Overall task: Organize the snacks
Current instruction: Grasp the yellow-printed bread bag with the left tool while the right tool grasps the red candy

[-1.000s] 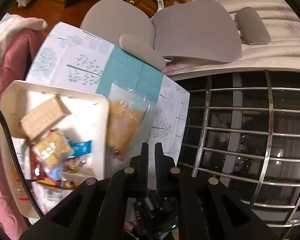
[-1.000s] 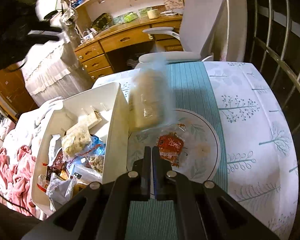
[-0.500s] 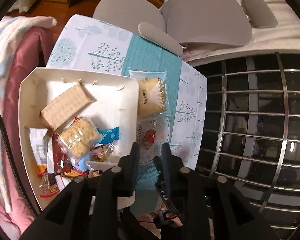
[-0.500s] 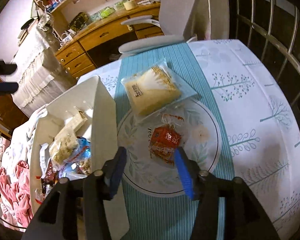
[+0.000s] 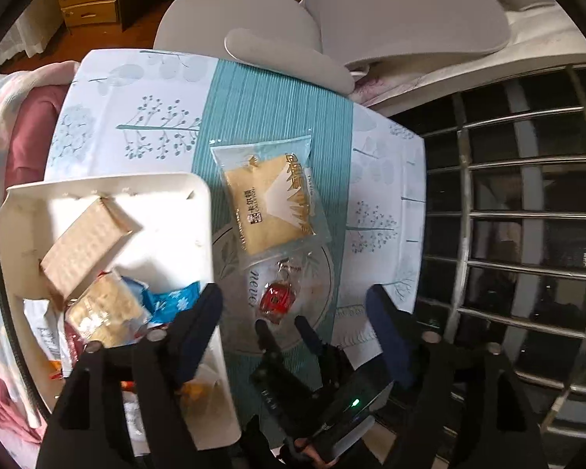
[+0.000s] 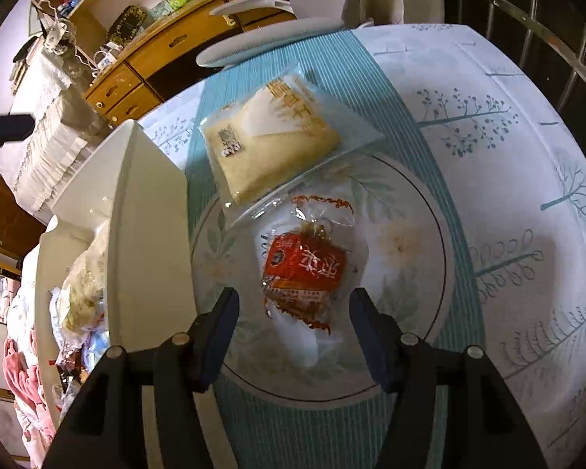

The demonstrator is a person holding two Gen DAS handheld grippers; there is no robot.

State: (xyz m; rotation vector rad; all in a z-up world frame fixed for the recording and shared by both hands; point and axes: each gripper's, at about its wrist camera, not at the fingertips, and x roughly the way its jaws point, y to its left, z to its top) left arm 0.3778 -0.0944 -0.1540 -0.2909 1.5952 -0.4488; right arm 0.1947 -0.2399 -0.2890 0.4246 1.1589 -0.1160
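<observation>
A white box (image 5: 199, 211) full of wrapped snacks sits on the table's left; it also shows in the right wrist view (image 6: 148, 211). Beside it a patterned plate (image 6: 410, 203) holds a small red wrapped snack (image 6: 304, 269), also seen from the left wrist (image 5: 277, 299). A large clear pack with a tan cake (image 5: 269, 203) lies half on the plate's far rim, also in the right wrist view (image 6: 269, 144). My left gripper (image 5: 293, 312) is open, high above the table. My right gripper (image 6: 293, 312) is open, low over the plate, its fingers either side of the red snack.
The table has a white tree-print cloth with a teal runner (image 6: 371, 78). A grey chair (image 5: 371, 19) stands at the far side. A metal railing (image 5: 527, 234) runs along the right. A wooden desk with drawers (image 6: 168, 47) is beyond. Pink bedding (image 5: 23, 129) lies left.
Both grippers went from shut to wide open. The tan cake pack went from held in the air to lying on the plate's far rim. The left gripper rose; the right moved closer to the red snack.
</observation>
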